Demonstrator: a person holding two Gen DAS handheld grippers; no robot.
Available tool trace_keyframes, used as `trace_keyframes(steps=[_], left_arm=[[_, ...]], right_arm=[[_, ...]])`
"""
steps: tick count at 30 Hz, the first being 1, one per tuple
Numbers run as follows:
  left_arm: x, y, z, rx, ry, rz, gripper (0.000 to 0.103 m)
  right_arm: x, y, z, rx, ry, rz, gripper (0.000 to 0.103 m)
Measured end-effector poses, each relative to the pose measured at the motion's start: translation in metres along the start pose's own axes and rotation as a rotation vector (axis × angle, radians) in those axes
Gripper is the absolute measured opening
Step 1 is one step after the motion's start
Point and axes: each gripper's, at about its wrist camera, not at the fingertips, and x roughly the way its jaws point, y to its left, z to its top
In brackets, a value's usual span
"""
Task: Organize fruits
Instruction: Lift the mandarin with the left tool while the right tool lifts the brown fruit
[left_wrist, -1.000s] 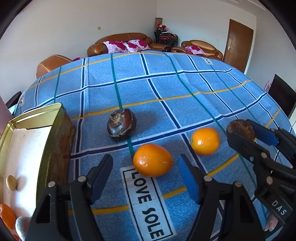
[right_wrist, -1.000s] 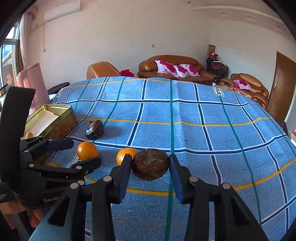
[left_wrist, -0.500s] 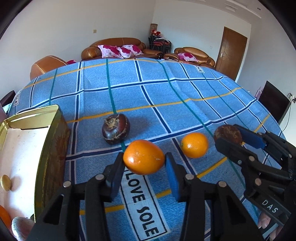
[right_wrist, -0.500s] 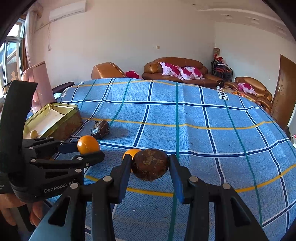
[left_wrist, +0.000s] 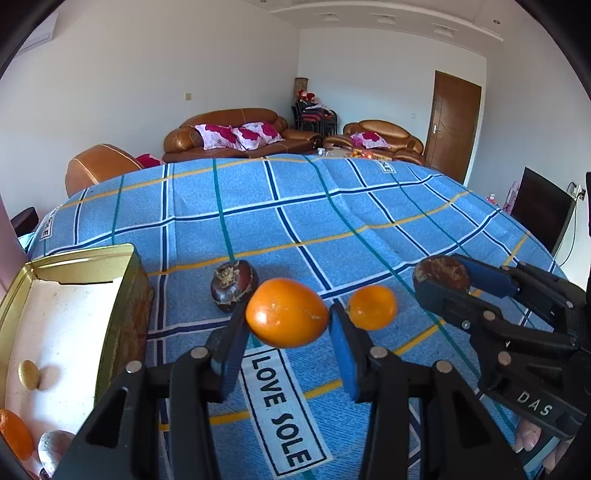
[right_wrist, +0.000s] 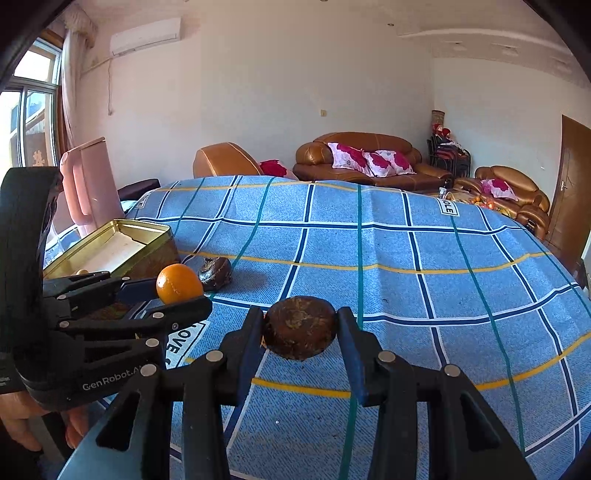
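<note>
The left gripper (left_wrist: 288, 332) is clamped on an orange (left_wrist: 287, 313), raised off the blue cloth (left_wrist: 332, 206). The right gripper (right_wrist: 300, 332) pinches a brown fruit (right_wrist: 300, 332) between its jaws. A second orange (left_wrist: 372, 307) lies on the cloth just past the left jaws.

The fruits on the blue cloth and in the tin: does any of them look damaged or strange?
Nothing is clearly damaged. The orange in the left gripper has small pale scuffs on its skin. The brown fruit in the right gripper looks rough and mottled.

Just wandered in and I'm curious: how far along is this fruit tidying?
Partway. The gold tin already holds an orange fruit and some small items. The left tongs hold an orange, the right tongs a brown fruit. Another orange and a dark fruit lie on the cloth.
</note>
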Motion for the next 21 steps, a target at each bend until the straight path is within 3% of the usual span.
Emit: trace_keyframes(steps=[21], left_arm=[[-0.034,-0.010,-0.005,0.047,-0.174,0.058,0.045]], right_arm=[[-0.019,0.004,-0.002,-0.027,-0.104,0.038,0.043]])
